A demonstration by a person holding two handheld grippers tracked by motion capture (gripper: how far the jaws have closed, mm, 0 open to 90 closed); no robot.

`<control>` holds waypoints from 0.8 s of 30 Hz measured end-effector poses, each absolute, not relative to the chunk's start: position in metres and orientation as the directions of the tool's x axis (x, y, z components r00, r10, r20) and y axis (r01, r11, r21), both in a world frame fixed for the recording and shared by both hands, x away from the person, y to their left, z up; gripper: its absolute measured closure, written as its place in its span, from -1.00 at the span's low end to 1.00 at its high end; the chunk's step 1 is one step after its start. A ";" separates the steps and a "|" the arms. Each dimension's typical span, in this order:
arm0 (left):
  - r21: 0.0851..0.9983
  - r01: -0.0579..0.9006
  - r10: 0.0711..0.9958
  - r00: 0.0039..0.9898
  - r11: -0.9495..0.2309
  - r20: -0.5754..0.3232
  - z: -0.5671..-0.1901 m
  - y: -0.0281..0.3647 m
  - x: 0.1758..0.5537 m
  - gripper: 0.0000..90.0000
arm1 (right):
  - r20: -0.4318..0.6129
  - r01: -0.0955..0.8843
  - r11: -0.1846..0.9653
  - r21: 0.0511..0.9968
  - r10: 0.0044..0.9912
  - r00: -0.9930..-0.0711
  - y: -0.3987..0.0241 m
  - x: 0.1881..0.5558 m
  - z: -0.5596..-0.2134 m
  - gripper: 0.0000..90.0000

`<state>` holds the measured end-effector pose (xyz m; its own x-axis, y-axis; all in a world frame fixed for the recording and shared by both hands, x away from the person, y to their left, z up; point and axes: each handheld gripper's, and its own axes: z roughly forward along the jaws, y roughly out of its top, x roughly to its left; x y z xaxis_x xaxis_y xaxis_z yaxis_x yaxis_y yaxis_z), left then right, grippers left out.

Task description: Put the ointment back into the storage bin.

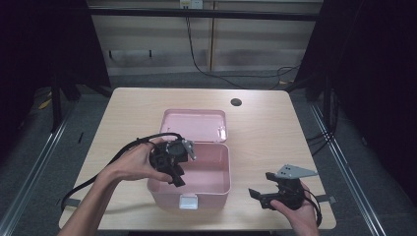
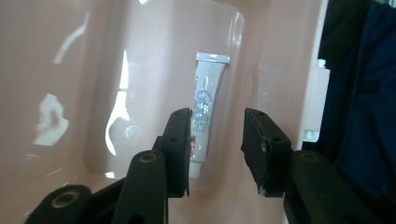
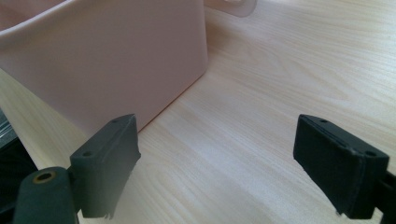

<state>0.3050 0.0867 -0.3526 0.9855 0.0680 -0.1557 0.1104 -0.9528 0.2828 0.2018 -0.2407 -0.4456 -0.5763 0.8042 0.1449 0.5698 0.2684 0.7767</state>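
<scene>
While the left claw [image 2: 217,140] hangs over the open pink box [image 1: 216,184], jaws partly apart and gripping nothing, we see the white tube [image 2: 204,109] lying on the box floor beyond them. The right claw [image 3: 217,163], spread wide and empty, rests low over the worktop [image 3: 261,93] beside the box.

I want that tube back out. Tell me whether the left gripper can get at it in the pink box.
Probably yes. The left gripper hangs over the open pink box, jaws apart, and the tube lies alone on the bottom below them.
</scene>
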 end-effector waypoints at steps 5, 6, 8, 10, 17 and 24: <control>0.302 0.107 0.065 0.987 -0.947 -0.147 -0.345 0.092 0.300 0.35 | 0.144 0.570 0.269 0.776 0.805 -0.576 -0.241 0.202 -0.446 -0.70; 0.299 0.107 0.066 0.987 -0.948 -0.144 -0.343 0.093 0.299 0.35 | 0.144 0.570 0.269 0.776 0.805 -0.576 -0.241 0.202 -0.446 -0.70; 0.299 0.108 0.069 0.988 -0.948 -0.138 -0.342 0.094 0.299 0.33 | 0.143 0.569 0.270 0.777 0.804 -0.577 -0.241 0.202 -0.446 -0.70; 0.293 0.114 0.078 0.988 -0.949 -0.133 -0.341 0.097 0.298 0.32 | 0.145 0.570 0.269 0.777 0.804 -0.577 -0.241 0.201 -0.446 -0.70; 0.312 0.110 0.084 0.992 -0.944 -0.098 -0.330 0.106 0.292 0.32 | 0.144 0.570 0.269 0.776 0.805 -0.576 -0.241 0.202 -0.446 -0.70; 0.329 0.123 0.103 0.992 -0.936 -0.077 -0.320 0.120 0.290 0.29 | 0.146 0.571 0.266 0.777 0.806 -0.574 -0.241 0.201 -0.446 -0.70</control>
<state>0.2899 0.1205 -0.3200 0.9917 0.1034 -0.0769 0.1231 -0.9363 0.3288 0.2013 -0.2411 -0.4457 -0.5738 0.8060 0.1456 0.5710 0.2662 0.7766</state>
